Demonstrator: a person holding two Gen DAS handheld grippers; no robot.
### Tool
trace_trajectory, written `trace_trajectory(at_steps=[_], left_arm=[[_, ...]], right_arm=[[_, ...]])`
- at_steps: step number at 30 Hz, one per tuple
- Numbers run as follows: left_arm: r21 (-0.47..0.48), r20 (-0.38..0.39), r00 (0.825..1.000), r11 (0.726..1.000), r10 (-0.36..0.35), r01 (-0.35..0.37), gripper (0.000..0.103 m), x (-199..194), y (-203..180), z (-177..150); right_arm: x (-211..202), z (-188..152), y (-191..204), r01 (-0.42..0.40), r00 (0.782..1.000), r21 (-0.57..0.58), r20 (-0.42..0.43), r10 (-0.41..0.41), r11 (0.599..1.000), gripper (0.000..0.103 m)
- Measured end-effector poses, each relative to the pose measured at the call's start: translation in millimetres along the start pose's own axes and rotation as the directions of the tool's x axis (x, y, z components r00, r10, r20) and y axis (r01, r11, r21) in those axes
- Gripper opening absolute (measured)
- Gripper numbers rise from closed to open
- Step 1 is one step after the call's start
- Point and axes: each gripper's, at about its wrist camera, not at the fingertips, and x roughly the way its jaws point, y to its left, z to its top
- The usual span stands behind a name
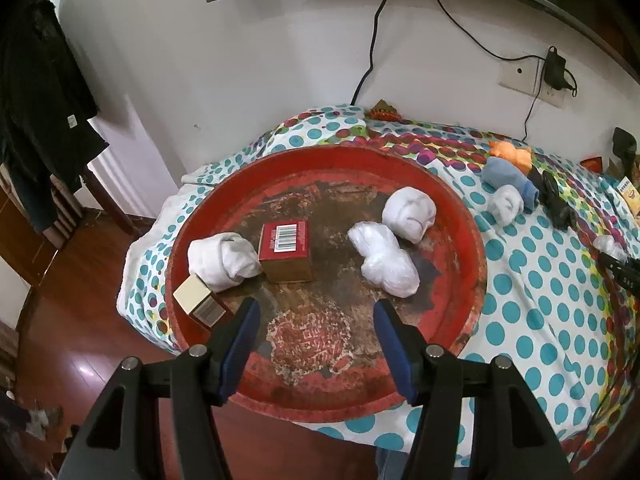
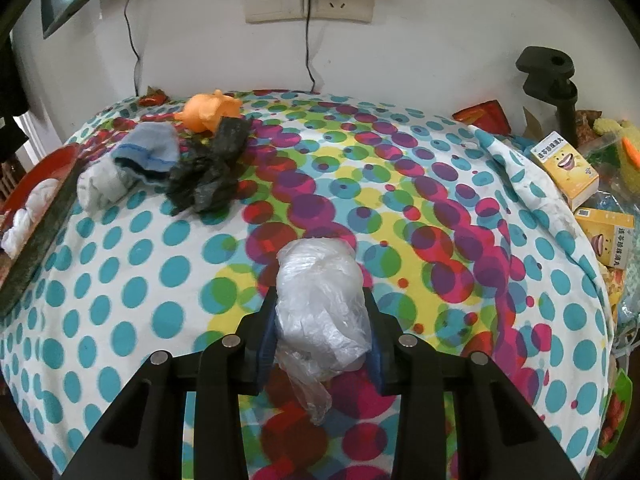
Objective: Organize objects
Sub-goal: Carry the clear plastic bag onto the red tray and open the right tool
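My right claw pinches a crinkly clear plastic bag wad over the dotted cloth. My left claw gapes empty above the worn round red tray holding soft white bundles and cardboard boxes.

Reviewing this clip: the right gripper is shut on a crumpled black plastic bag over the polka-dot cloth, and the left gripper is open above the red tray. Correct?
Not quite. The right gripper is shut on a clear plastic bag, as the right wrist view shows; the black bag lies untouched farther back. The rest holds.
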Motion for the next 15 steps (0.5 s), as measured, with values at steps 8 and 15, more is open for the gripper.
trace_trajectory(at_steps=[8, 15], left_arm=[[0.009, -0.001, 1.0, 1.0, -0.003, 0.003, 0.061, -2.8, 0.4, -1.5], [0.014, 0.002, 1.0, 1.0, -0.011, 0.011, 0.061, -8.5, 3.4, -1.2]], right_arm=[[-14.5, 5.6, 45.7, -0.064, 0.998, -0.071, 0.017, 0.065, 0.995, 0.034], [-24.7, 14.7, 112.5, -0.167, 0.985, -0.155, 0.009, 0.171, 0.974, 0.035]])
